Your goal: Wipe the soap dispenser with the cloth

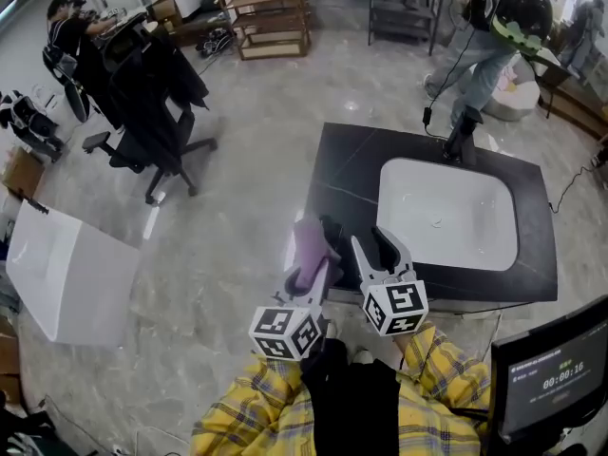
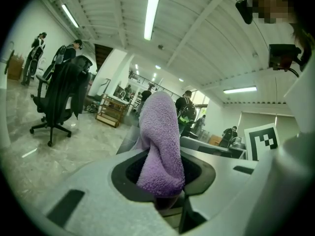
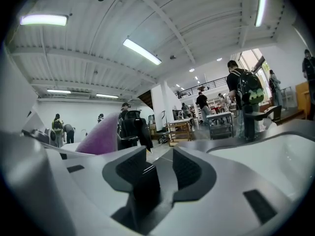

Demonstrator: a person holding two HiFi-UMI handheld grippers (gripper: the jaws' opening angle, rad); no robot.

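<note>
Two tools are hanging side by side over the near edge of the surface (image 1: 347, 174), both pointing toward its far edge. The left tool (image 1: 312, 272) is gripping the cloth (image 1: 310, 240). Its jaws are pressing on the lower part of the purple towelling, while the rest is standing up and forward past the tips in a folded wad. Holding it that way is leaving a soft free end out front, which I judge is meant as the wiping face, with the hard jaws kept behind it.

The right tool (image 1: 378, 250), just beside it, is standing with its jaws apart and nothing between them. Being empty, it is probably being kept ready to steady the dispenser while the cloth rubs.

Right of both tools, the white basin (image 1: 446, 212) is taking up most of the surface. At the far edge behind the basin a dark upright thing (image 1: 463, 139) is showing. It may be the dispenser, but I cannot tell from here, and neither tool view is showing it. Either way the cloth is well apart from it, so wiping is not yet under way.
</note>
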